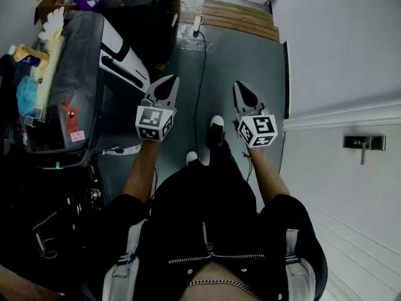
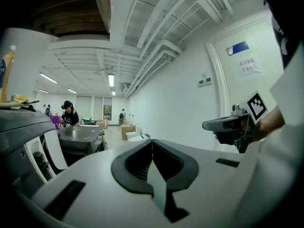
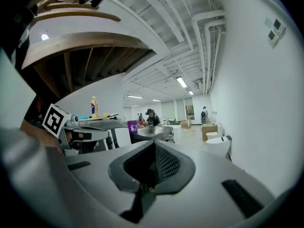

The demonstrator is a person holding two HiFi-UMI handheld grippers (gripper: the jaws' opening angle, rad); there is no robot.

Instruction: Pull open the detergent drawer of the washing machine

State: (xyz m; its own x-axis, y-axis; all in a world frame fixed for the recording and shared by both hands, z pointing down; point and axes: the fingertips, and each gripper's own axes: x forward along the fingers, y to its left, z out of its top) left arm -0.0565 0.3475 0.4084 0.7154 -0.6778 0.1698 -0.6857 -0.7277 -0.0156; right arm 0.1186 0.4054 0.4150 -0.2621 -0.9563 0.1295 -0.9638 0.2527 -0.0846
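The washing machine (image 1: 69,86) stands at the left of the head view, with a dark top and a white front panel (image 1: 122,55) facing the floor space. I cannot pick out its detergent drawer. My left gripper (image 1: 170,80) hangs in the air to the right of the machine, jaws shut and empty. My right gripper (image 1: 239,86) is level beside it, also shut on nothing. In the left gripper view the closed jaws (image 2: 152,142) point down a long room, with the machine's white edge (image 2: 33,151) at the left. In the right gripper view, the right gripper (image 3: 154,147) has its jaws closed.
A yellow bottle (image 1: 28,54) and clutter lie on the machine's top. A black cable (image 1: 200,74) runs over the grey floor toward wooden boards (image 1: 232,14). A white wall with a metal handle (image 1: 363,143) is close on the right. People stand far down the room (image 2: 69,113).
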